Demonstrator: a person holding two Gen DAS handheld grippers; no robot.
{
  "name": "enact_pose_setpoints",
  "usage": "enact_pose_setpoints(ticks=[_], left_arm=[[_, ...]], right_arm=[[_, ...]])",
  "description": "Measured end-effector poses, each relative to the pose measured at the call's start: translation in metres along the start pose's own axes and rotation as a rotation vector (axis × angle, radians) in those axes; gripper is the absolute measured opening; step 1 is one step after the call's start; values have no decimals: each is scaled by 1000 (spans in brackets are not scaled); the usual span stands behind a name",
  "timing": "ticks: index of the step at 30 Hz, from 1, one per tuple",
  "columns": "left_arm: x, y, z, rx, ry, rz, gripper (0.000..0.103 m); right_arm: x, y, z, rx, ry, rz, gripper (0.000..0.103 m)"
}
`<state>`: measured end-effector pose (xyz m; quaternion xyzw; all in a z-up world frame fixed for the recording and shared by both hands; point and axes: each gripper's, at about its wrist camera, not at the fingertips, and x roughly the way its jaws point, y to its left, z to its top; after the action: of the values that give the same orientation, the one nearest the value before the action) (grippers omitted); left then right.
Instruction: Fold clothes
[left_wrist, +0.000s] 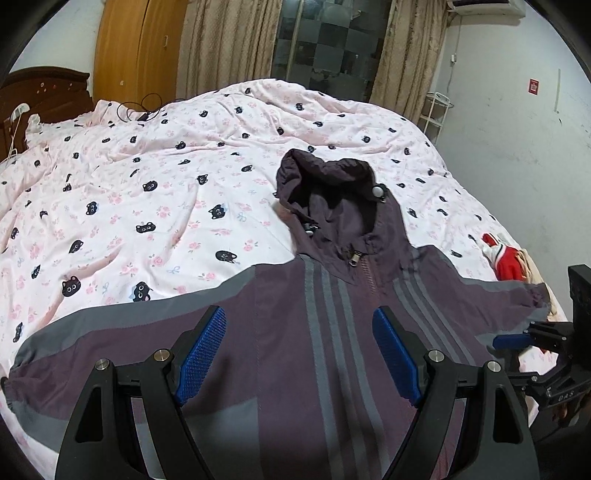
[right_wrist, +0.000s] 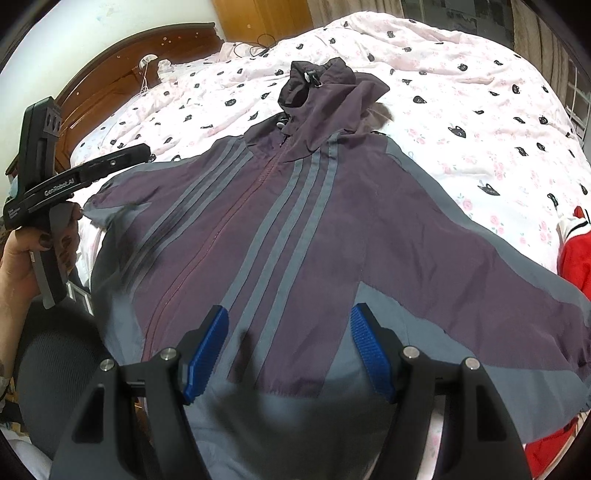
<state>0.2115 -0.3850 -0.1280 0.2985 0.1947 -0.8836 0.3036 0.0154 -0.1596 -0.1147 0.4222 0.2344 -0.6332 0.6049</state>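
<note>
A bed (left_wrist: 155, 177) with a cat-print sheet carries the purple jacket (left_wrist: 295, 332), spread flat, front up, hood far. Both the left gripper (left_wrist: 299, 332) and right gripper (right_wrist: 290, 332) hover over it, jaws apart, empty. Only the right wrist view shows the hand (right_wrist: 16, 258) holding the left gripper.

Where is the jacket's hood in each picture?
Left wrist view: the hood sits just above the middle, right of centre, on the pink sheet.
Right wrist view: the hood is near the top, about the middle.
Shared landmark: the zipper runs down from the hood in both.
</note>
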Motion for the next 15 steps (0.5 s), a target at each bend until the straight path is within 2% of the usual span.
enact_pose_setpoints(ticks=[8, 15], left_arm=[[15, 11, 11, -36, -29, 2, 78], [26, 12, 11, -24, -21, 33, 78]], right_arm=[[9, 4, 10, -18, 2, -4, 71], [15, 2, 13, -14, 11, -3, 71]])
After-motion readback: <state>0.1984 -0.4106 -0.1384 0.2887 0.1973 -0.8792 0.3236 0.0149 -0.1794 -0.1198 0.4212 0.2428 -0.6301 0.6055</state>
